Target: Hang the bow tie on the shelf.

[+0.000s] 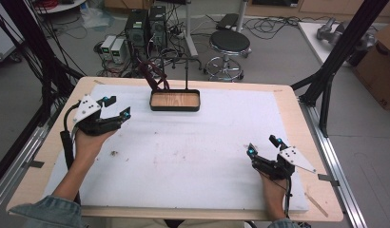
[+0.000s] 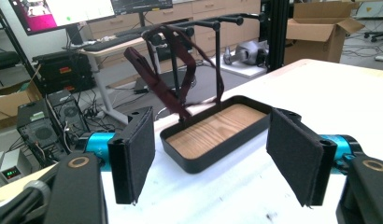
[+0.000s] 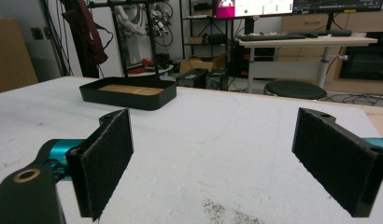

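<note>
Resting low over the white-covered counter (image 1: pixel 193 156), the left gripper (image 1: pixel 116 105) sits in the person's left hand (image 1: pixel 88 142) near that side's edge, its fingers (image 2: pixel 133 158) spread wide with nothing between them. Straight ahead of those fingers, a little beyond their tips, stands a black tray (image 2: pixel 217 135) with a wooden floor; in the left gripper view it shows framed in the gap between the two pads. A thin black stand (image 2: pixel 217 56) rises from the tray's far side, and a dark red strap (image 2: pixel 161 88) hangs from the stand's top bar, drooping down toward the tray's far corner.

The right gripper (image 1: pixel 263 146) is held by the right hand (image 1: pixel 274 190) near the counter's near right part, well apart from the left one. Its fingers (image 3: pixel 105 158) are also spread wide and empty, hovering just above the white surface. From the right gripper view the tray (image 3: pixel 129 95) lies far ahead and off toward the left finger's side, with the strap (image 3: pixel 87 32) hanging above it.

A small dark speck of debris (image 1: pixel 114 153) lies on the white cover just beside the left hand, behind the left fingers. Beyond the counter's far edge, a round stool (image 1: pixel 229 42) and computer towers (image 1: pixel 145 26) stand on the floor.
</note>
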A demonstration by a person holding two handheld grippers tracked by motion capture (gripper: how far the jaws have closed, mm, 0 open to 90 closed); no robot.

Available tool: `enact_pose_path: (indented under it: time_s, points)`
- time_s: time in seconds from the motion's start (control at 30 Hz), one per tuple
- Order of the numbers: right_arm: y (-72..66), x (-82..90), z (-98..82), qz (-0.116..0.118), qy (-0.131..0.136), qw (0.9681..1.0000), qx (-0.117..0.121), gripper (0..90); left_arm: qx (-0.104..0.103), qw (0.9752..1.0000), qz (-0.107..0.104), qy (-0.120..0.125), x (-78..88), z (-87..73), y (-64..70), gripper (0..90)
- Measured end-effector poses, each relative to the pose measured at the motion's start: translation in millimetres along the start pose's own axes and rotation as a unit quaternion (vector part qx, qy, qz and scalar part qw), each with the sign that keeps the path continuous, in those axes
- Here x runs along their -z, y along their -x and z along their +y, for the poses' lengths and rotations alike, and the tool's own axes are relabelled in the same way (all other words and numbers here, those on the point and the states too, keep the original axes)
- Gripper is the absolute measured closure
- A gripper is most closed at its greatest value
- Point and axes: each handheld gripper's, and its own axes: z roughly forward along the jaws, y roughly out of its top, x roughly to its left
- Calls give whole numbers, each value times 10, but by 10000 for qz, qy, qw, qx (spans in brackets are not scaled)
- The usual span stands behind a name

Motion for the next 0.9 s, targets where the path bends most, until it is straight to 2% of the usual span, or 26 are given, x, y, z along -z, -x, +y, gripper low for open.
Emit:
enact_pose_path:
  time_s: [0.13, 0.27, 0.33, 0.4, 0.47, 0.67, 0.9]
  points:
    - [-5, -2, 0, -17, -12, 10000, -2, 118, 55, 10000, -67, 1, 95, -59, 48, 305]
    - [-7, -4, 0, -13, -14, 10000, 18, 117, 8, 9999, -65, 84, 180, -125, 120, 292]
    - [-4, -6, -1, -14, -10, 10000, 32, 117, -86, 9999, -22, 55, 213, -160, 148, 282]
    - [-5, -6, -1, -16, -17, 10000, 25, 117, -81, 9999, -37, 56, 235, -202, 172, 279]
    - [-8, -5, -1, -7, -34, 10000, 16, 118, -107, 9999, -41, -8, 254, -244, 190, 274]
    - [-5, -8, -2, -14, -54, 10000, 17, 117, 4, 9999, -89, -127, 297, -393, 223, 269]
    - [-8, -13, -3, -22, -59, 10000, 27, 117, 105, 9993, 11, -359, 327, -565, 220, 252]
